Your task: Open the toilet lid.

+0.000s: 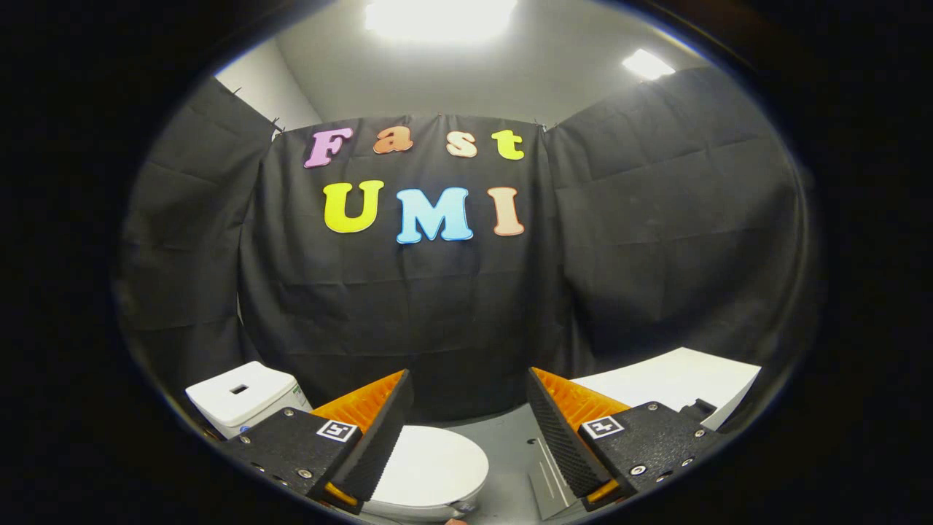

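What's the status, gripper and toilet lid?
Hand-held gripper open, holding nothing. Lid down, below and between the fingers, nearer the left one, untouched. Tank beyond the left finger. Nothing in the way.

Layout: the toilet lid (430,467) lies closed at 6 o'clock, below the spread fingers of the gripper (470,408); the cistern (244,397) stands at 8 o'clock, a flat panel (678,379) at 4 o'clock; the booth's wall (452,313) hangs behind everything.

Your toilet lid (430,467) is plain white, and so is the cistern (244,397). The floor (510,452) beneath is grey.
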`<state>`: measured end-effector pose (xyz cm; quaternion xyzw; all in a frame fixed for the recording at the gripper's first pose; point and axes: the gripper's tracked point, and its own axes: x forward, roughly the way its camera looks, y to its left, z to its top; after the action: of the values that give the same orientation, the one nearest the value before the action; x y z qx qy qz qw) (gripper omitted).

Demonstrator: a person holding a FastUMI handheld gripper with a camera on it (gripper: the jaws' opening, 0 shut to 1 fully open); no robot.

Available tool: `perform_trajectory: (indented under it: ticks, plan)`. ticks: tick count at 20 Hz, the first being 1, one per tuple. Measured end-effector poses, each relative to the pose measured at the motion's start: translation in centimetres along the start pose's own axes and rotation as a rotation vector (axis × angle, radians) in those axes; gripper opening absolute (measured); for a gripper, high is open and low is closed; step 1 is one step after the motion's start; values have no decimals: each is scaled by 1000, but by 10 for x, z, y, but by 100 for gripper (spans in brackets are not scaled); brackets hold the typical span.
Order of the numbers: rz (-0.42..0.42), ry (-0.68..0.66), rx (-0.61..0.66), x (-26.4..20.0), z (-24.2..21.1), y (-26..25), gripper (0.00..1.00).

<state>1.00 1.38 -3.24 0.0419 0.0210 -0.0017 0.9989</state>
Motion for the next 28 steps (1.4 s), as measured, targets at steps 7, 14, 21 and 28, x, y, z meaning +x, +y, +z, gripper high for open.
perform_trajectory:
  ticks: [7, 14, 21, 28]
  plan:
    - [40, 75, 145, 17, -53, 21, 96]
    - [-1, 223, 403, 29, -133, 8, 96]
    - [-102, 291, 607, 13, -181, -8, 96]
    - [-153, 362, 722, 4, -230, -14, 96]
